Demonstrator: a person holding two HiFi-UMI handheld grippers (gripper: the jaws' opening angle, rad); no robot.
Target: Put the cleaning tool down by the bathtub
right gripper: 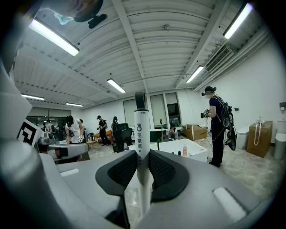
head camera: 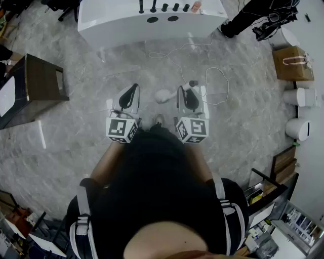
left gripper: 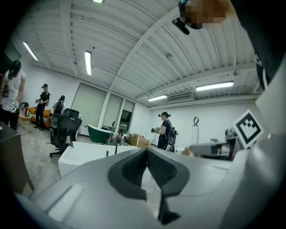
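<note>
The cleaning tool (right gripper: 141, 134) is a white handle with printed characters and a dark top end. It stands upright between the dark pads of my right gripper (right gripper: 143, 154), which is shut on it. In the head view the tool's pale head (head camera: 163, 95) sticks out to the left of the right gripper (head camera: 183, 92) and its grey end to the right. My left gripper (head camera: 132, 90) is held beside it, its pads (left gripper: 134, 167) meeting at the tips with nothing between them. The white bathtub (head camera: 152, 28) stands on the marble floor well ahead of both grippers.
Bottles and taps line the tub's rim (head camera: 174, 7). A white cable (head camera: 217, 86) loops on the floor ahead to the right. A dark table (head camera: 35, 86) is at the left, and a cardboard box (head camera: 291, 63) and white bins (head camera: 298, 96) at the right. Several people stand around the room.
</note>
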